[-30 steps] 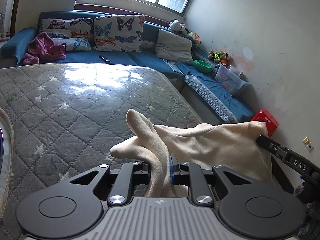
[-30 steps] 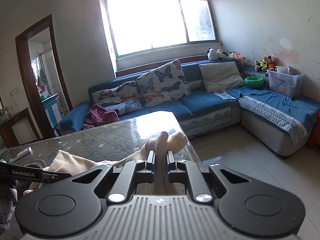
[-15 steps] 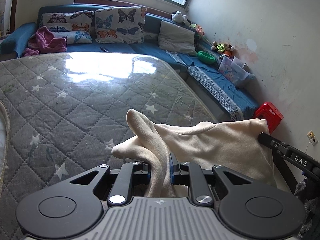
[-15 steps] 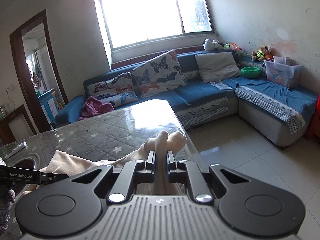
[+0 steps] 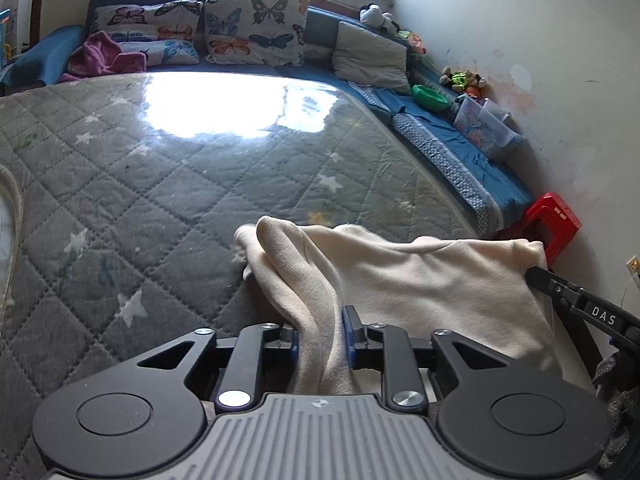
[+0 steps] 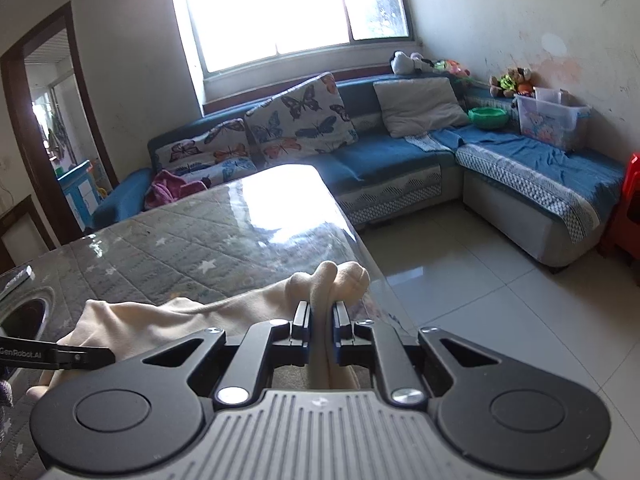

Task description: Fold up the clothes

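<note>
Sunlit from the big window, the living room has a blue corner sofa (image 6: pixel 400 156) along its far wall, and in front of it the quilted grey worktop (image 5: pixel 160 184) under a glossy clear cover that throws back a bright glare. Starting on your left, the left claw (image 5: pixel 320 338) is clenched on a bunched fold of the cream garment (image 5: pixel 420 280), the cloth rising between the blue pads in a thick ridge. From there the garment spans to your right as a slack sheet, hanging just above the near edge of the worktop, its far corner pinched in the right claw (image 6: pixel 322 330), which is likewise clamped on a rolled wad of the same cloth near the worktop's right edge. The fabric looks soft, fleecy and light, so it should drape and sag rather than hold a line; expect the middle to belly down unless you keep the two corners apart and level. It seems to grip well in the pads, but the slick cover beneath may let it slide once laid down. Your holds at the two corners look like the sensible places for carrying an edge over.
</note>
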`<action>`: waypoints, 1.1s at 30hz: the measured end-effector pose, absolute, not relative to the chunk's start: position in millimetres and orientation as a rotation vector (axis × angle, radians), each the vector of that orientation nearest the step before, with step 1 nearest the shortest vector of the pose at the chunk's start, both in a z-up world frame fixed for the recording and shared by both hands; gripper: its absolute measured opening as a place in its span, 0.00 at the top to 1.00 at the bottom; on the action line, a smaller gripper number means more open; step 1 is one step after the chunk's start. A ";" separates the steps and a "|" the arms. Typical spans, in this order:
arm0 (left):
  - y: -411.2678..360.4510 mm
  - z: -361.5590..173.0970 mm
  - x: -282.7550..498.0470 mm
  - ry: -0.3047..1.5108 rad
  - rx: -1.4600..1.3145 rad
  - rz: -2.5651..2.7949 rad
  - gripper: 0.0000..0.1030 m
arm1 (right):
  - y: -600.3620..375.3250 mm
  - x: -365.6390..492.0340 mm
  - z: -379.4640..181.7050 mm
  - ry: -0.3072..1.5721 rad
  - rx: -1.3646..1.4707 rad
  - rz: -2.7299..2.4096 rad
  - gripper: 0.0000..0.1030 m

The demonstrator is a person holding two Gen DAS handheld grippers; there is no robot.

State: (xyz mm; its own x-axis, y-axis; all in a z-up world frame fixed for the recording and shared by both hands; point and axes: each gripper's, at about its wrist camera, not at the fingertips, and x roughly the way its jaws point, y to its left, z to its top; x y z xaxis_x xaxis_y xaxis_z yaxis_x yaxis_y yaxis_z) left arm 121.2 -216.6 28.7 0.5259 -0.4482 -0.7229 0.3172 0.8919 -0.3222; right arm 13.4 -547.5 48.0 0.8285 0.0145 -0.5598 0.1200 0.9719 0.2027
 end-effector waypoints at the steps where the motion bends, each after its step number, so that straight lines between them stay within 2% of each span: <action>1: -215.6 27.9 121.2 0.911 -0.157 -0.457 0.74 | -548.0 14.1 45.7 0.601 0.233 -0.059 0.90; 9: -208.5 28.5 121.7 0.908 -0.138 -0.406 0.49 | -547.4 17.7 40.6 0.624 0.217 -0.075 0.85; 21: -205.1 40.3 136.2 0.866 -0.135 -0.359 0.41 | -515.6 29.8 48.3 0.612 0.156 0.021 0.84; 33: -235.0 40.6 163.0 0.854 -0.050 -0.381 0.37 | -488.4 74.7 27.4 0.671 0.129 0.048 0.84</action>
